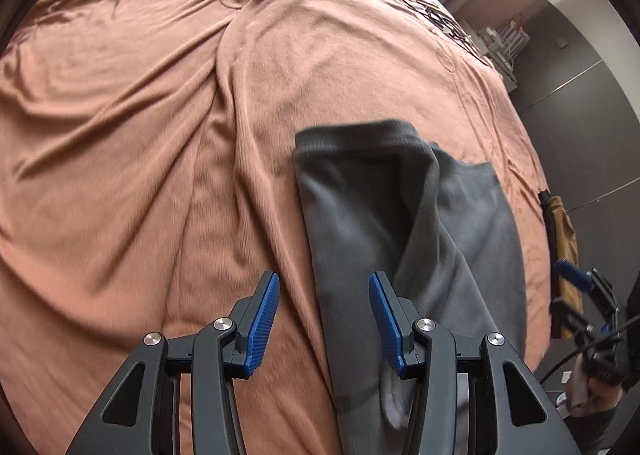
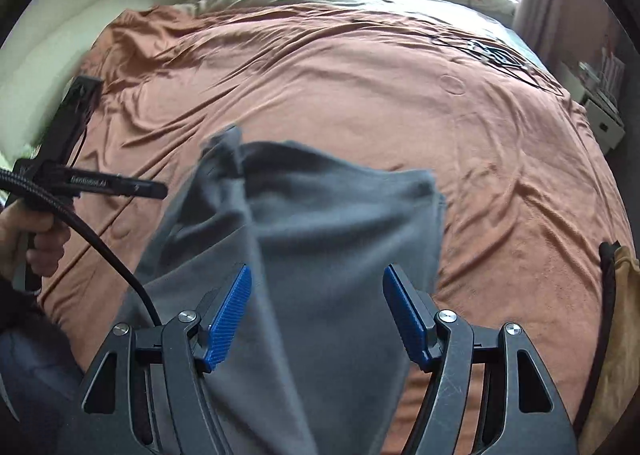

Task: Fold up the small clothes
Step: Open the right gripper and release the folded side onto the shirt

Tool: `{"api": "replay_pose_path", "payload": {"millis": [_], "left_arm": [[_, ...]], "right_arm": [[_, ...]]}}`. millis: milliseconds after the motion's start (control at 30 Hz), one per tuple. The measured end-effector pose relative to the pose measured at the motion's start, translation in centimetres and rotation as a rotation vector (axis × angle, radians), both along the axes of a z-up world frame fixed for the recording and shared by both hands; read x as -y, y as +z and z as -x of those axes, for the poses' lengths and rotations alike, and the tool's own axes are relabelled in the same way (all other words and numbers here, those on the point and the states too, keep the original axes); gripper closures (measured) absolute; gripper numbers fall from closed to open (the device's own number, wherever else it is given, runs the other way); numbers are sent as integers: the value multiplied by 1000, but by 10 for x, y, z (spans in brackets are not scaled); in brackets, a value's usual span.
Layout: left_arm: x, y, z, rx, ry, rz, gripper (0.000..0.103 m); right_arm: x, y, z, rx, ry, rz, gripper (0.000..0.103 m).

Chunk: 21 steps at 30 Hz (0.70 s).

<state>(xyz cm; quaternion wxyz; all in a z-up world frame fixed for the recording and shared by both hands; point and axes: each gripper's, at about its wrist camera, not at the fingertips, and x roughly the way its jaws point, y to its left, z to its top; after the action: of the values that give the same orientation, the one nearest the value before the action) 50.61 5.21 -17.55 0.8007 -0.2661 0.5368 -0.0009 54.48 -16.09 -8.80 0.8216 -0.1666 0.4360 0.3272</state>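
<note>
Only the right view shows a hand [image 2: 30,239] gripping the left tongs [image 1: 324,319] at 9 o'clock, while both views show the grey garment [image 2: 320,239] on the bed [image 2: 360,95] beneath both tongs, right tongs [image 2: 316,315] included, all spread apart.

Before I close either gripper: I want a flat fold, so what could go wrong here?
Both are open. The left gripper straddles the grey garment's left edge, so it might also pinch the wrinkled brown bedspread. The garment already lies in overlapping layers; the right gripper may catch only one. A black cable runs close to its left finger.
</note>
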Motion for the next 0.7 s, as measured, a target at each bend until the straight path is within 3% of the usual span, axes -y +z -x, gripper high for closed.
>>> {"api": "replay_pose_path", "payload": {"millis": [67,200,533,633,700], "left_arm": [[3,1,8,1,3,4,58],[6,2,22,-3,21,38,78],[-1,2,42,34,107,119,81],[-5,0,47,35,131,129,81],[-9,-1,49,38,144,144,81]], "right_arm": [[-8,2,13,0,42,21,45],[-22,-2,38,3,110,70,55],[-54,-18,66,-13,201,149,58],[-67,-27,70,-11,233,178,67],[-74,-33,73,-11,248,190,67]]}}
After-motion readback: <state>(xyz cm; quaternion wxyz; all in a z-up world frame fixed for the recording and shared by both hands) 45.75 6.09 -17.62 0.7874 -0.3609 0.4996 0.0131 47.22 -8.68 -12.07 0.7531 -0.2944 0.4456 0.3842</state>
